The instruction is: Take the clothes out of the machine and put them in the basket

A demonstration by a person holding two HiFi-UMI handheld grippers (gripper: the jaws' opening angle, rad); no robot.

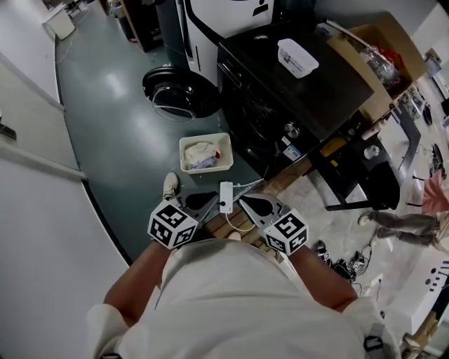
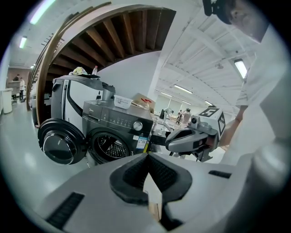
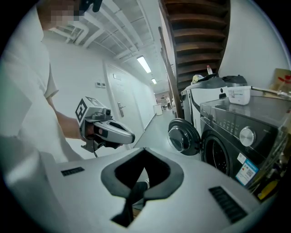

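Note:
The black washing machine [image 1: 280,98] stands ahead with its round door [image 1: 179,95] swung open to the left. On the floor in front of it sits the white basket [image 1: 224,144] with light-coloured clothes [image 1: 201,154] in it. Both grippers are held close to my body, short of the basket. My left gripper [image 1: 212,198] is shut and holds nothing. My right gripper [image 1: 243,201] is also shut and holds nothing. In the left gripper view the drum opening [image 2: 111,148] looks dark; I cannot tell whether clothes lie inside. The right gripper view shows the machine's front [image 3: 241,141] at the right.
A clear lidded tub [image 1: 297,57] lies on top of the machine. Behind it is a cardboard box [image 1: 379,49], and a white machine [image 1: 224,21] stands beside it. A white shoe [image 1: 170,184] and a white corded block [image 1: 226,196] are near my grippers. A person [image 1: 414,224] is at the right.

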